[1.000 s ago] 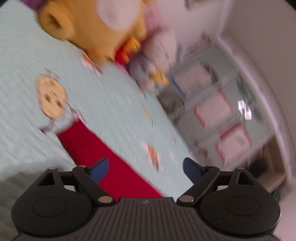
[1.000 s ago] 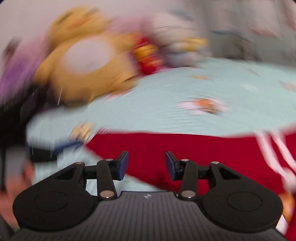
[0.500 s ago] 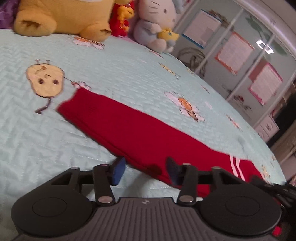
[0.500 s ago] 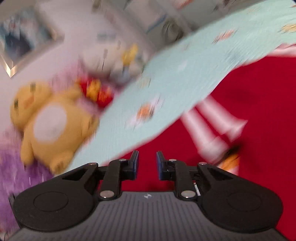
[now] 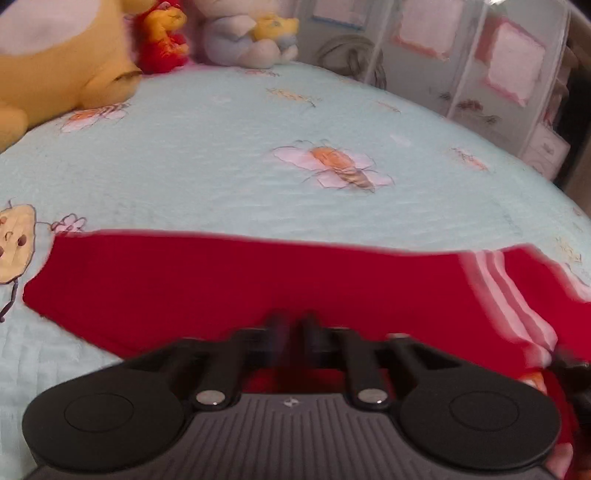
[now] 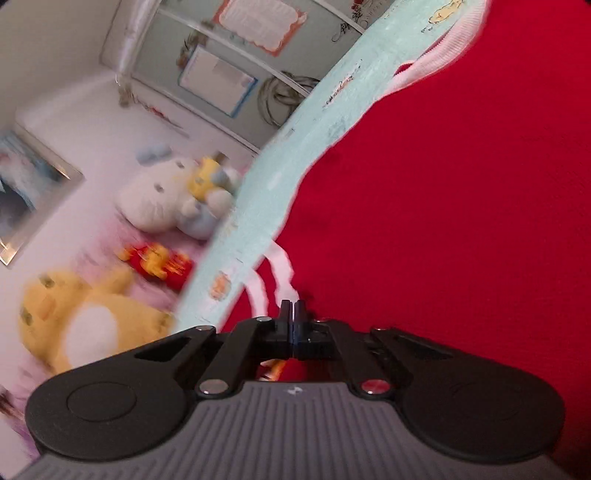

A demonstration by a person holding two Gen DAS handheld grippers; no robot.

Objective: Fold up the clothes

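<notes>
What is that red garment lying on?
The red garment lies spread on a pale blue quilted bedspread printed with bees. The patch of bedspread directly beneath it is covered, so anything under there is hidden.

The left wrist camera sits low and close over the red top (image 5: 258, 280), looking level across the blue bed cover (image 5: 221, 177) to the soft toys (image 5: 251, 33). The right one is tipped sideways (very close to the red cloth) — both see the same toys and cupboard doors (image 6: 236, 74).
</notes>
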